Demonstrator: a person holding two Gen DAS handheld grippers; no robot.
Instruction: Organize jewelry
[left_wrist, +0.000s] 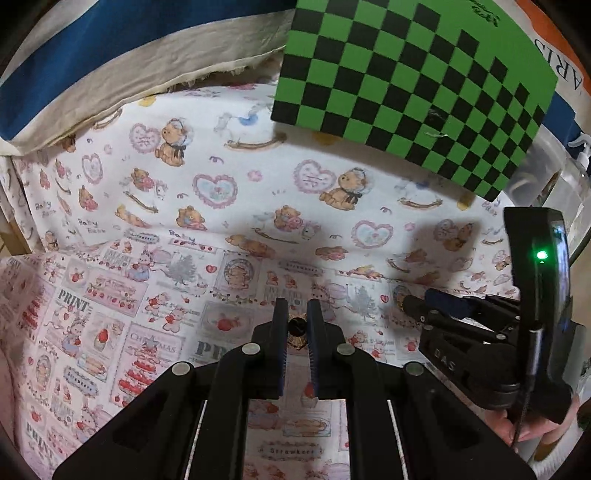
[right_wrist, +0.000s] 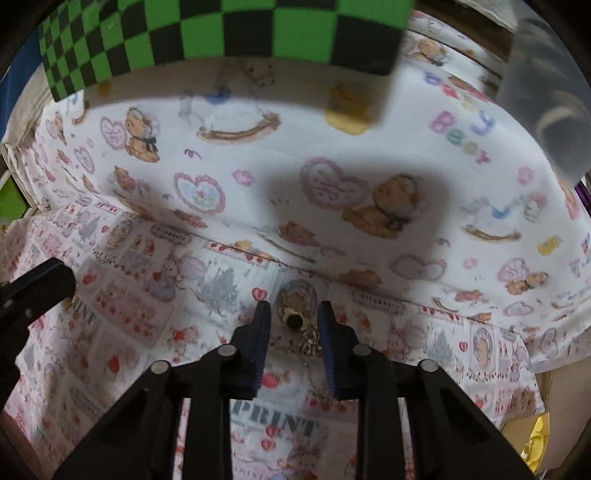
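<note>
The left tongs (left_wrist: 297, 325) pinch a small gold-and-black jewelry piece (left_wrist: 296, 329) just above the printed cloth (left_wrist: 221, 206). The right tongs (right_wrist: 294, 325) stand narrow around a gold charm (right_wrist: 294, 318) with a fine chain (right_wrist: 310, 341), pads apart from it. Both pieces look light, slippery and delicate; the solid charm body looks like the best place to grip.

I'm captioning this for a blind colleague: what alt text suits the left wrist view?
The left gripper is shut on a small gold ornament above a printed cloth. The right gripper reaches in beside it, under a green checkered board.
</note>
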